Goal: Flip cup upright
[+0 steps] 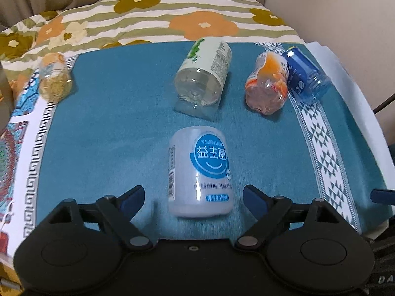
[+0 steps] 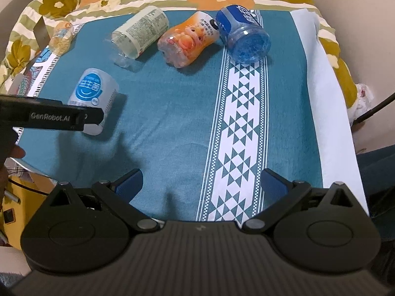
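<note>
A white cup [image 1: 200, 171] with a round blue label is seen lying on its side on a teal cloth [image 1: 111, 128], which is spread over the tabletop. In the left wrist view the cup is framed directly ahead of the left tongs [image 1: 193, 196], its near end reaching in between the two blue-padded fingers [image 1: 134, 196]; these are spread wide, with a clear gap left on either side of the cup, so nothing is gripped. In the right wrist view the same cup [image 2: 92, 98] is found at the left of the cloth, partly covered by the black body of the left tool, which crosses in front of it.

The right tongs [image 2: 202, 185] are likewise held wide apart and empty, above a bare stretch of the teal cloth [image 2: 172, 123] beside a white band of triangle patterning [image 2: 237, 133], well apart from the cup.

Further back on the cloth, four other containers are laid on their sides: a clear bottle with a pale green label [image 1: 203, 76], an orange-wrapped bottle [image 1: 267, 82] touching a blue bottle [image 1: 306, 74] at its right, and a small yellowish bottle [image 1: 54, 77] off at the left edge. Behind the cloth, a striped bedcover with orange and olive flowers [image 1: 172, 12] is visible.
</note>
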A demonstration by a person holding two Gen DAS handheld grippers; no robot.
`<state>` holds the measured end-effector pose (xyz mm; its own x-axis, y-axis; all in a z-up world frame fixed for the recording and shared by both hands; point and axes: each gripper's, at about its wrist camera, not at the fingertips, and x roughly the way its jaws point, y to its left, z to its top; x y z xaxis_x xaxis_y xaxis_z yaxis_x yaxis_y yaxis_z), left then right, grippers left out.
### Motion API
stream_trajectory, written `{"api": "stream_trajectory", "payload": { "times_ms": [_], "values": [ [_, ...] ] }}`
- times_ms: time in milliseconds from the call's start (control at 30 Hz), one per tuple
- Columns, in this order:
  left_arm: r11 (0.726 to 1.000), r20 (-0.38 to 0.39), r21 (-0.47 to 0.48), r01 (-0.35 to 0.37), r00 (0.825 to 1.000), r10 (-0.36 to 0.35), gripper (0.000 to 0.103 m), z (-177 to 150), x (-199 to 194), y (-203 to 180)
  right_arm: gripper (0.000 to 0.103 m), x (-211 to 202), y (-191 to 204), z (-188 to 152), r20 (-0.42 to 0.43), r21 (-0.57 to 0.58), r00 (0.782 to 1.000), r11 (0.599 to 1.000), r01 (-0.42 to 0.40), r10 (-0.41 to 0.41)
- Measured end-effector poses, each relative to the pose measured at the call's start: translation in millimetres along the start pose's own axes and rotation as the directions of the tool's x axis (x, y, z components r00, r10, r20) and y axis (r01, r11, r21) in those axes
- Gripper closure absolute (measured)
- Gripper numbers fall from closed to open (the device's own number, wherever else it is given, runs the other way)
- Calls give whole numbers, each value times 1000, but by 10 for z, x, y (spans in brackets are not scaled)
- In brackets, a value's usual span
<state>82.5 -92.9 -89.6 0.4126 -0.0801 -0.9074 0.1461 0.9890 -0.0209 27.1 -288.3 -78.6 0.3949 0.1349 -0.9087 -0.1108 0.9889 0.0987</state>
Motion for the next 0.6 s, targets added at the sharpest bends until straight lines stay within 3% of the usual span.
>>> {"api": "stream_trajectory", "payload": {
  "times_ms": [167, 367, 600],
  "values": [
    [999, 45, -46, -23, 999, 25, 0, -90, -321, 124, 0, -151, 125, 208, 20, -49, 1000, 999, -17, 18],
    [994, 38, -97, -54, 998, 58, 0, -208, -538, 454, 0, -196, 324, 541, 10, -14, 996, 996, -84, 84],
    [992, 34, -104, -67, 997, 71, 0, -292, -693, 868, 0, 187, 599, 1000, -82, 96, 978, 978, -185, 193]
  ]
}}
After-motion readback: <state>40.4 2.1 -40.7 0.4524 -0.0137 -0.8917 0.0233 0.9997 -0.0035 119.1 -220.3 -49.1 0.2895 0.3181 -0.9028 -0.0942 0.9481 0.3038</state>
